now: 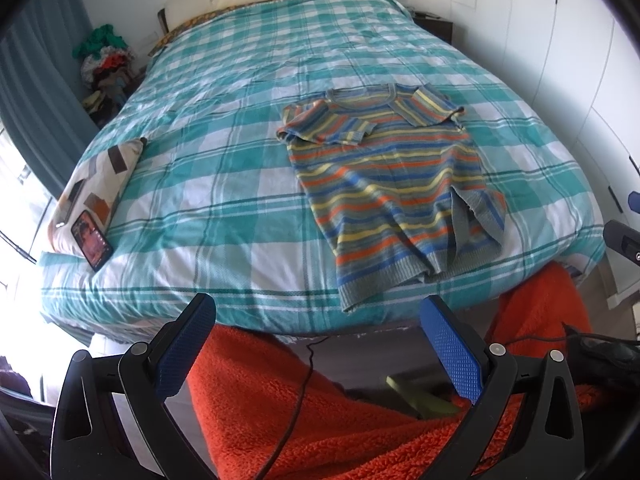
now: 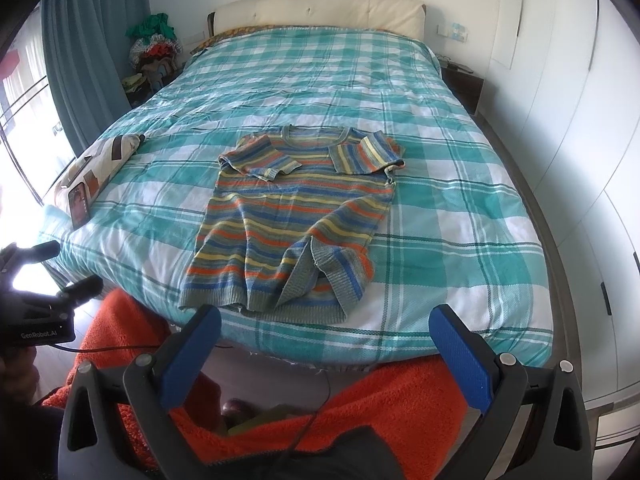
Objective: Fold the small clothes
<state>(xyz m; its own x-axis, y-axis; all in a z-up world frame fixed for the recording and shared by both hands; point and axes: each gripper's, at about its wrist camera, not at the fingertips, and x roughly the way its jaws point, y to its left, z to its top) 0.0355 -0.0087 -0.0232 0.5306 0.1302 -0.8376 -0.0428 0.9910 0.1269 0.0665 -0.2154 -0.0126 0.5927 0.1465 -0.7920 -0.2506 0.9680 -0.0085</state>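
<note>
White wardrobe doors (image 2: 580,128) line the right side of the bedroom, blue curtains (image 2: 92,32) hang on the left, and we look across a bed (image 1: 224,208) covered in a teal and white checked quilt toward a cream headboard (image 2: 320,12) at the far end. We see the striped sweater (image 2: 288,216) lying flat on the near half of the bed, neck pointing toward the headboard and its hem close to the near edge. Both short sleeves are folded in across the chest, and the near right corner of the hem is turned up so that the grey ribbing shows. At the near left of the bed a patterned pillow (image 1: 96,184) lies with a phone (image 1: 91,241) propped at its near end, well apart from the sweater. A heap of clothes (image 2: 154,52) sits in the far left corner beside the bed. We hold the left hand-held gripper (image 1: 316,316) and the right hand-held gripper (image 2: 325,326) just off the near edge of the bed, each with its blue pads spread wide and nothing between them, neither touching the sweater. Below them we see orange fleecy fabric (image 1: 320,420) and a thin black cable (image 1: 296,400) running over it.
</note>
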